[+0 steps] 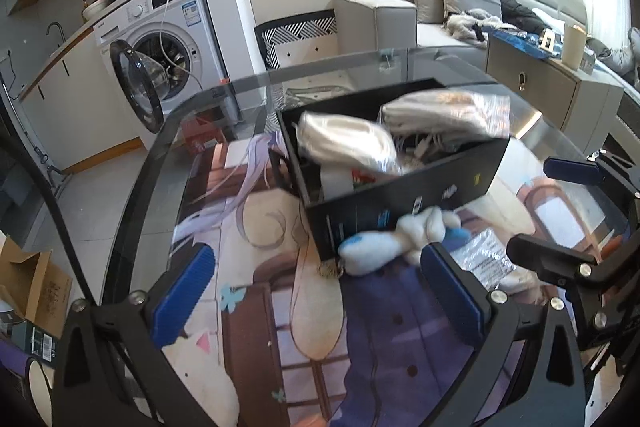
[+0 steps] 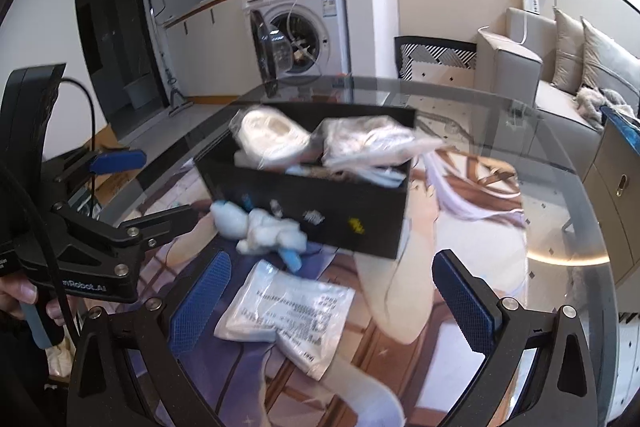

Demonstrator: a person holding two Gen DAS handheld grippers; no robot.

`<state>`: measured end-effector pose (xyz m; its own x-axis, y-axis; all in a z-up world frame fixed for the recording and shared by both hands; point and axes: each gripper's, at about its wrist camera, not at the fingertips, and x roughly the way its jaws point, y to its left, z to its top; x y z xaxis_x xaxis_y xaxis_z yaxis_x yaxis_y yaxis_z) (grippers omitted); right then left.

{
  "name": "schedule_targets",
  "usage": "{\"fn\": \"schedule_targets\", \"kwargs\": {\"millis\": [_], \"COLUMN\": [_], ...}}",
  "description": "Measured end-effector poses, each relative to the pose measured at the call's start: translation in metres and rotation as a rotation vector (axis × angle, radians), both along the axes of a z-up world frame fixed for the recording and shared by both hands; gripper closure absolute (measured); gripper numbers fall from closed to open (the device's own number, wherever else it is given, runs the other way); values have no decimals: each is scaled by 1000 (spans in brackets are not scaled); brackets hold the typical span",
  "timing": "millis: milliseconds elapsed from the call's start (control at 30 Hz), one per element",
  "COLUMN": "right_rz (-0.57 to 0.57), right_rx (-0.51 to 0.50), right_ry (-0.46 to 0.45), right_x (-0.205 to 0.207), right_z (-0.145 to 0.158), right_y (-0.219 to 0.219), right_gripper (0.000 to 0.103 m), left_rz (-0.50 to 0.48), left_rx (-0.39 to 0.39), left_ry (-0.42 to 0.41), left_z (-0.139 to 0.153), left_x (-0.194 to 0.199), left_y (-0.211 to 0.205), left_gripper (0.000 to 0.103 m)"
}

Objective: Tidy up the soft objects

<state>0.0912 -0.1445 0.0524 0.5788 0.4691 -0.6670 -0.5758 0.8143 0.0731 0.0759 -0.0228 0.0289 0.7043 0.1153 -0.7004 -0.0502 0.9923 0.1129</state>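
Both grippers, left (image 1: pixel 316 291) and right (image 2: pixel 332 297), fingers spread, empty; plush toy (image 2: pixel 260 227) against black box (image 2: pixel 340 211)

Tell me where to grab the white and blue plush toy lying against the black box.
Grip the plush toy across its narrow white middle, coming from above on the side away from the black box. It lies flat on the table mat, pressed against the box wall, so the box side is blocked. The right gripper is open and close.

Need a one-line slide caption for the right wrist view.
Open right gripper hovers over a white packet; white-and-blue plush lies against the filled black box.
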Motion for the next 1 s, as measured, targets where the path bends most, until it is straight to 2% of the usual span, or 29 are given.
{"fn": "schedule_targets", "kwargs": {"millis": [400, 1000], "right_rz": [47, 41], "right_rx": [-4, -90], "right_ry": [93, 147], "right_x": [-10, -6], "right_z": [-24, -49], "right_y": [15, 35], "right_gripper": [0, 0], "left_rz": [30, 80], "left_rx": [-23, -94], "left_ry": [64, 130], "left_z": [-19, -39], "left_x": [-17, -31], "left_y": [8, 30], "left_gripper": [0, 0]}}
